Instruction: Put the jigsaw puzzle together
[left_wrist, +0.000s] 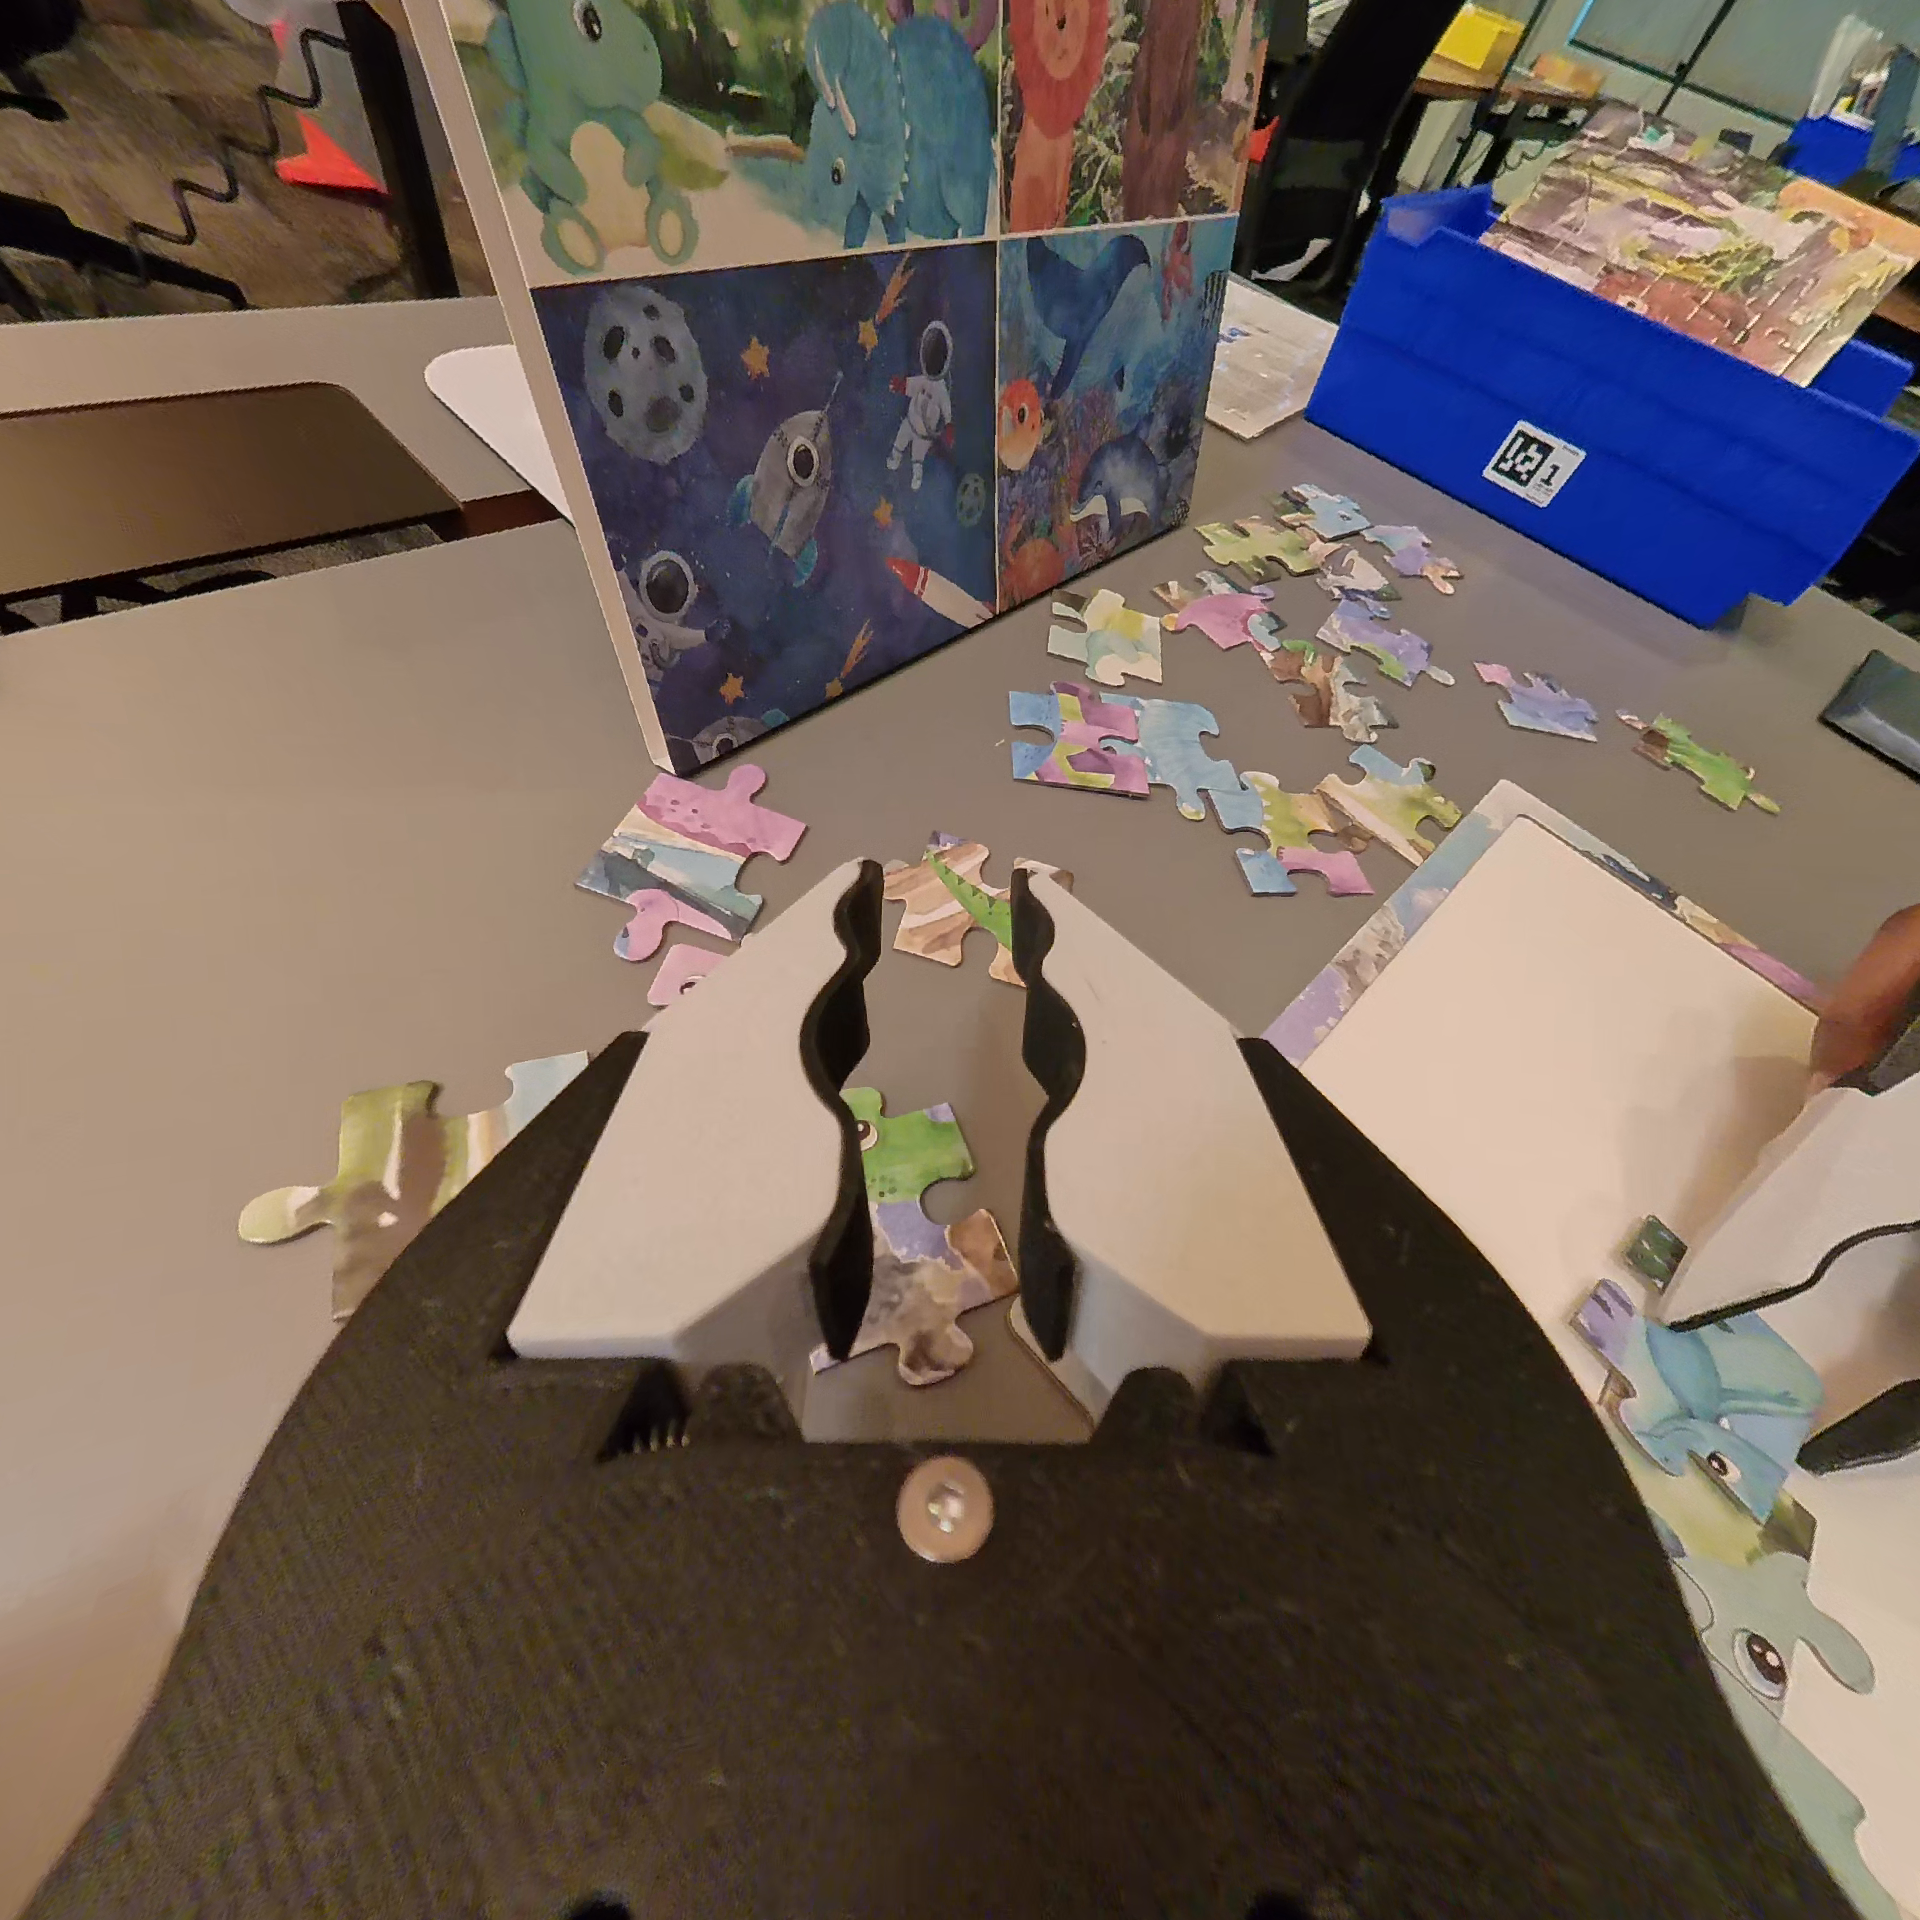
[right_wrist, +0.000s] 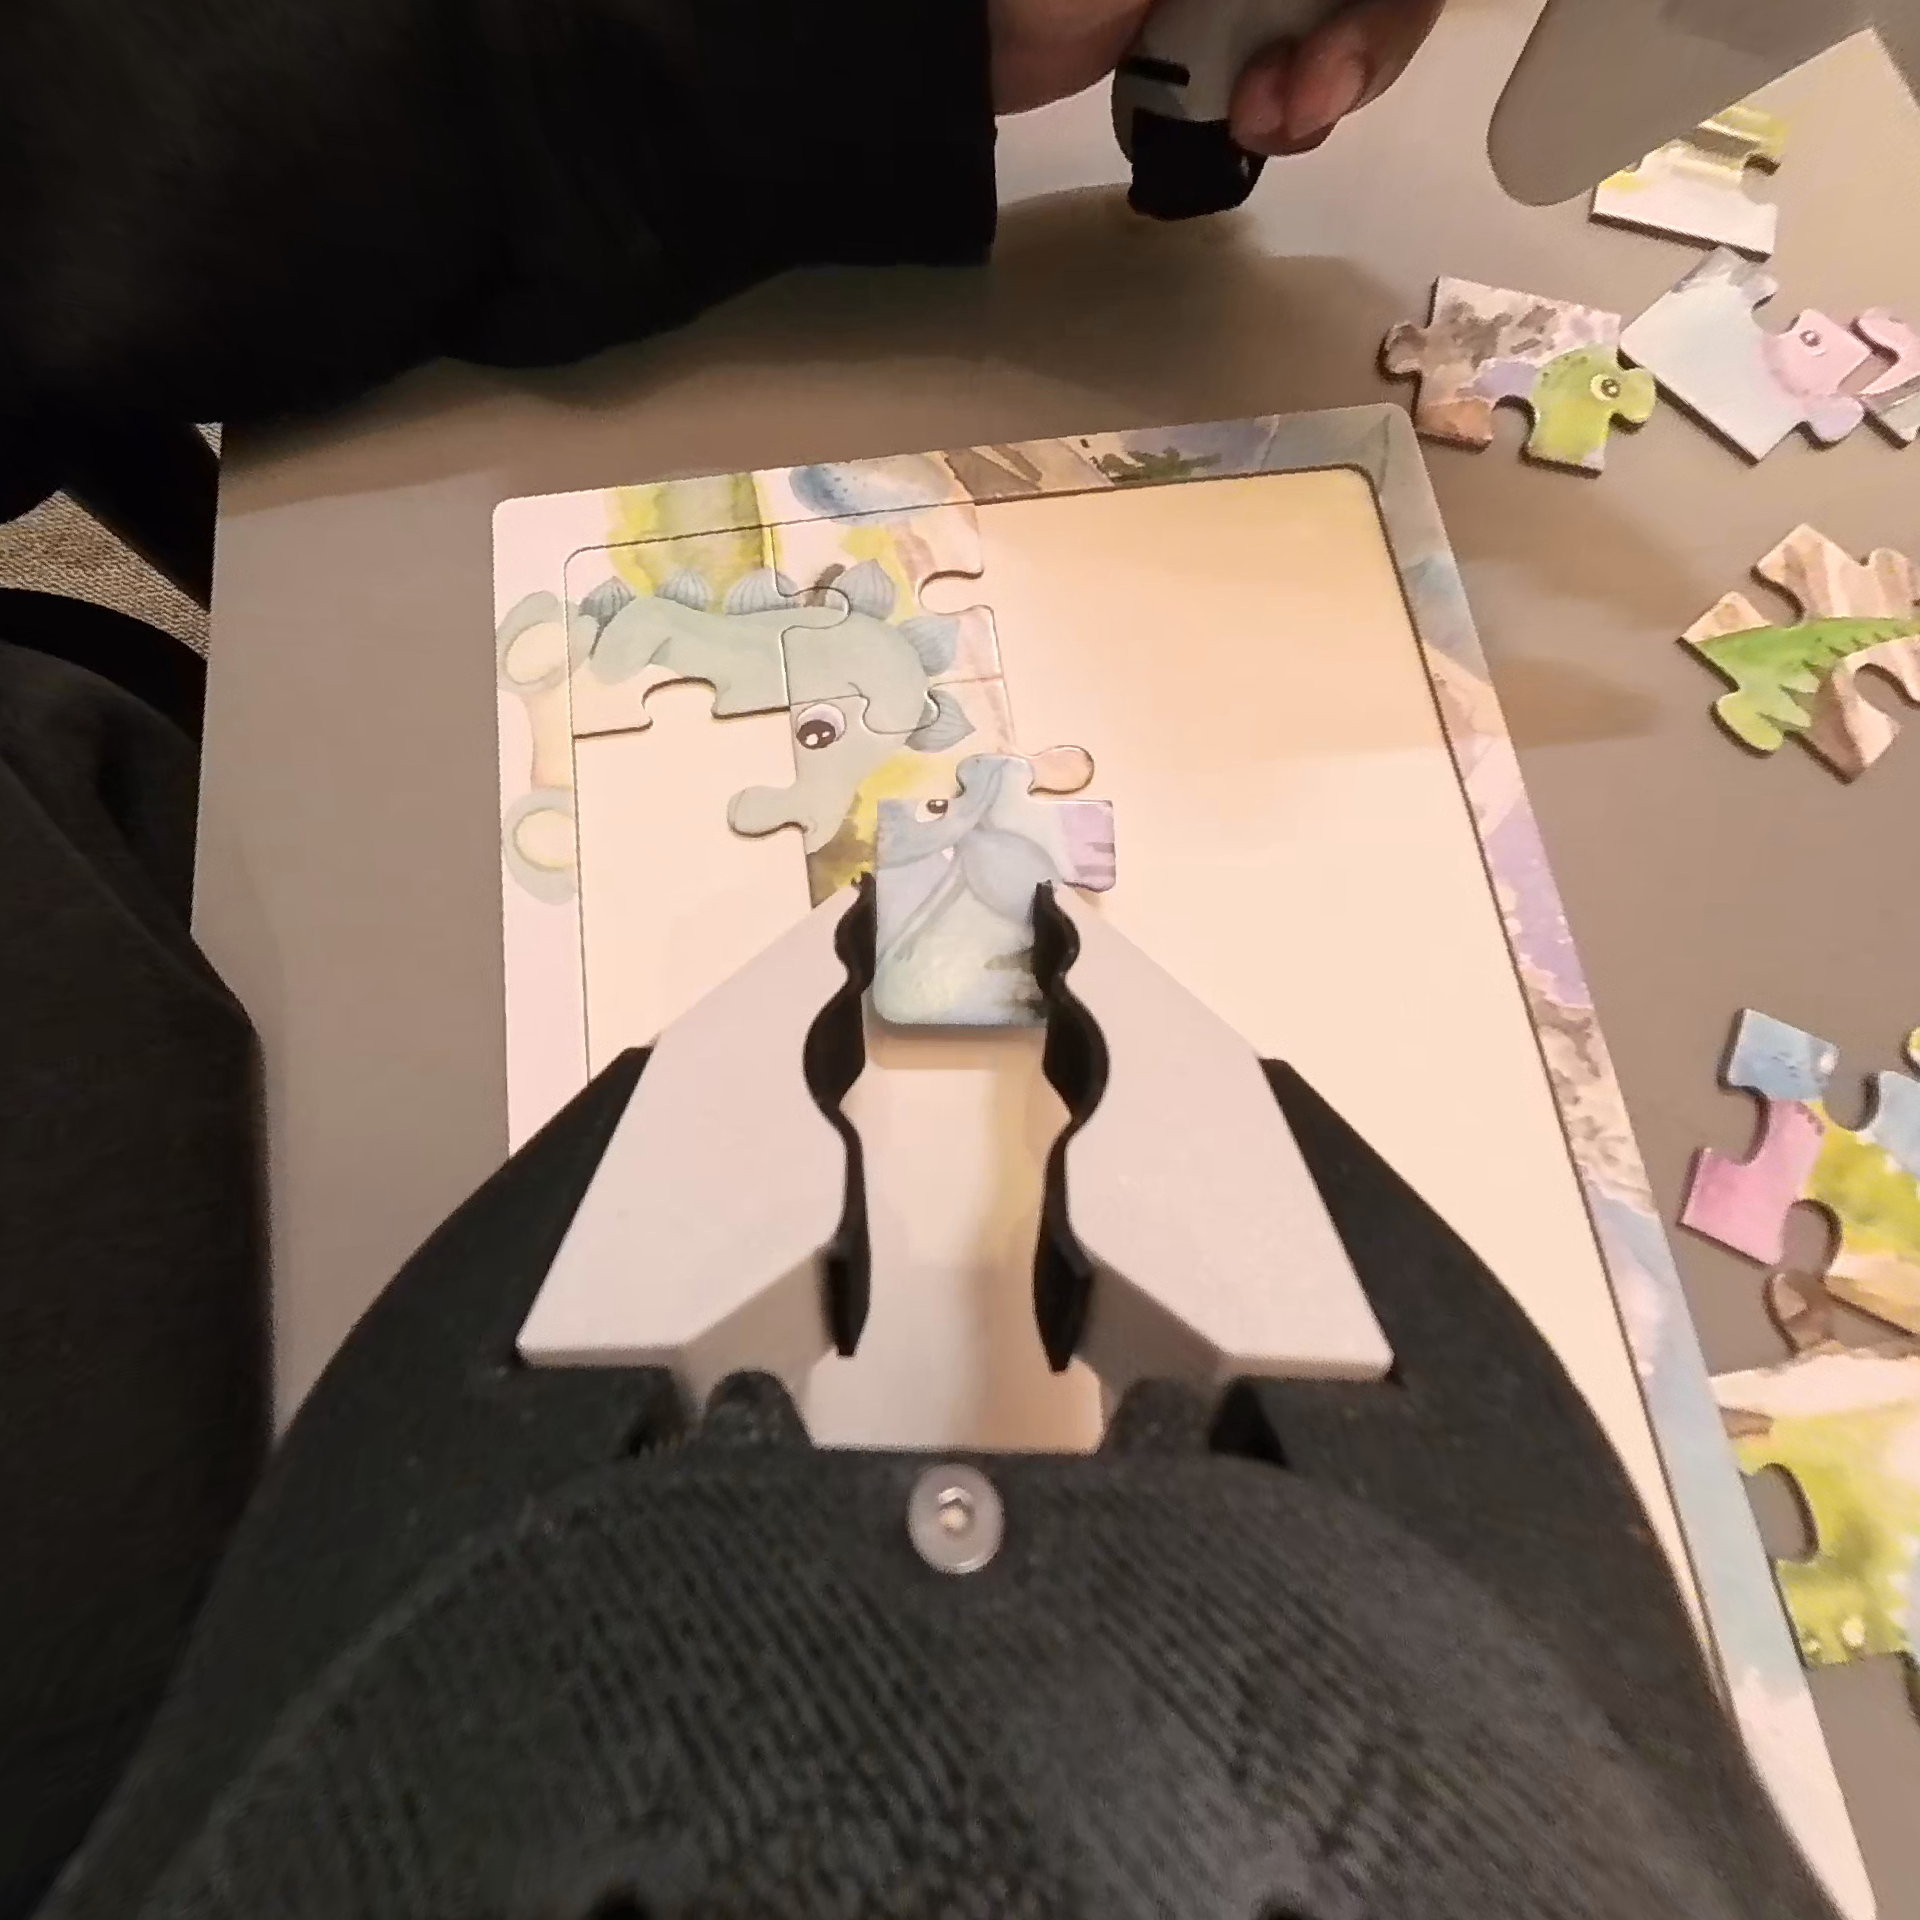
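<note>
My right hand-held gripper (right_wrist: 951, 894) pinches a blue dinosaur puzzle piece (right_wrist: 961, 914) low over the puzzle tray (right_wrist: 1455, 644), lined up to drop beside the joined pieces just ahead, while my left hand-held gripper (left_wrist: 945, 883) hovers part-open, holding nothing, over loose pieces on the surface (left_wrist: 312, 831).

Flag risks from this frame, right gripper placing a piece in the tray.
1. The right gripper pinches only the near end of the blue dinosaur piece; it could pivot or slip when pressed down.
2. The piece looks overlapped on the placed pieces, so pushing may shift them in the puzzle tray.
3. The left gripper hovers open over loose pieces and could scatter them.
</note>
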